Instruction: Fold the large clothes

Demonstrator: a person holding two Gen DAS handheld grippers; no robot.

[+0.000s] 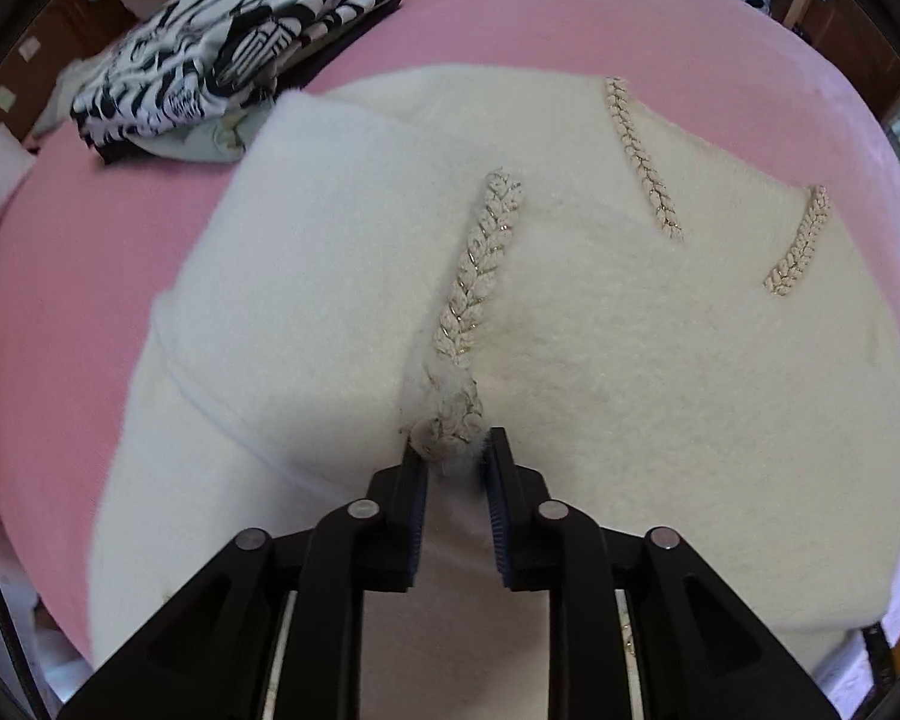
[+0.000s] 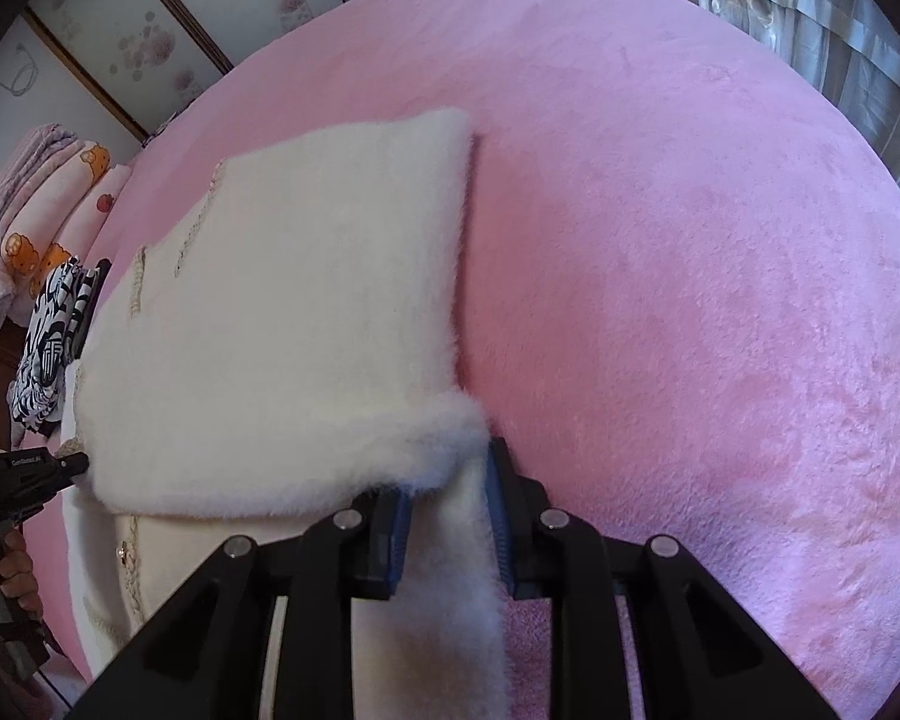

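On the pink bed (image 1: 78,300) lies one fluffy white garment (image 1: 630,372), folded over on itself, and I count three braided trim strips on it in my left view: one (image 1: 480,276) running up from my fingers, a second (image 1: 642,156) farther up, a third (image 1: 798,240) toward the right edge. Beyond it, near the far left corner of the bed, sits one stack of folded black-and-white patterned clothes (image 1: 210,54), apart from the white piece.

I hold two tools. My left hand-held gripper (image 1: 456,456) points steeply down at the near end of the first trim strip; its jaws stand a little apart, the strip's end and a tuft of fluff lying between the tips, and the pads do not seem to be pressing on it, though the fluff hides the contact. My right hand-held gripper (image 2: 450,480) also tilts steeply down at the garment's right side, where the folded top layer ends; its jaws straddle the fuzzy edge of the white fabric with a narrow gap, and I cannot tell whether they pinch it. From the right view, my left hand (image 2: 6,570) grips its tool's handle at the frame's left edge.
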